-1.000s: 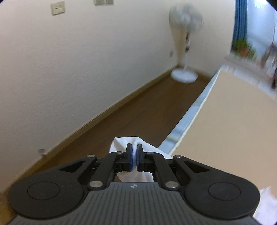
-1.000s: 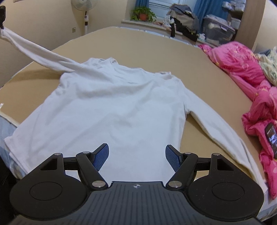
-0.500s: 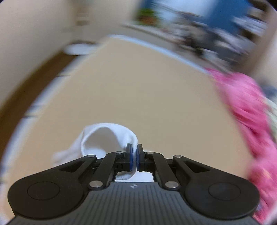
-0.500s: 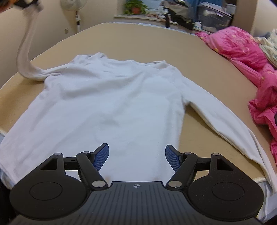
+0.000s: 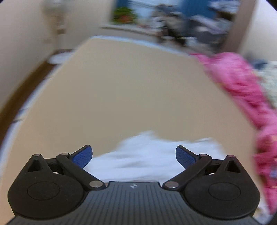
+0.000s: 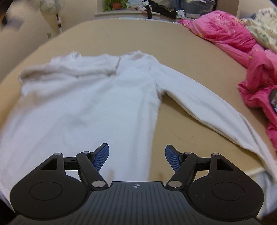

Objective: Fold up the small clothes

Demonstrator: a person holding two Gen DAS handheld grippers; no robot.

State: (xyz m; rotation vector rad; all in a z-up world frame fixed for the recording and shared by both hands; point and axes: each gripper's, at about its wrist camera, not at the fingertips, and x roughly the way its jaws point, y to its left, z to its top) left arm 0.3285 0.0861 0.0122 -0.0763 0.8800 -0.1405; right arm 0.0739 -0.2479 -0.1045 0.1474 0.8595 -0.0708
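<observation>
A white long-sleeved shirt (image 6: 90,103) lies flat on the tan bed (image 6: 173,43). Its left sleeve (image 6: 72,66) is folded across the chest near the collar. The right sleeve (image 6: 211,107) stretches out toward the bed's right edge. In the blurred left wrist view, my left gripper (image 5: 134,155) hangs over the white shirt (image 5: 147,155), its jaws opening wide with nothing pressed between the pads. My right gripper (image 6: 137,158) hovers open above the shirt's lower hem, holding nothing.
Pink bedding (image 6: 242,43) is piled along the right side of the bed, with a dark phone (image 6: 273,98) on it. A standing fan (image 6: 52,17) stands at the back left by the wall. A cluttered sill with a plant (image 6: 116,4) runs behind the bed.
My left gripper carried the sleeve in from beyond the bed's left edge over the shirt, then let go and spread its jaws. The sleeve now lies across the chest. The right gripper drifted slightly.
</observation>
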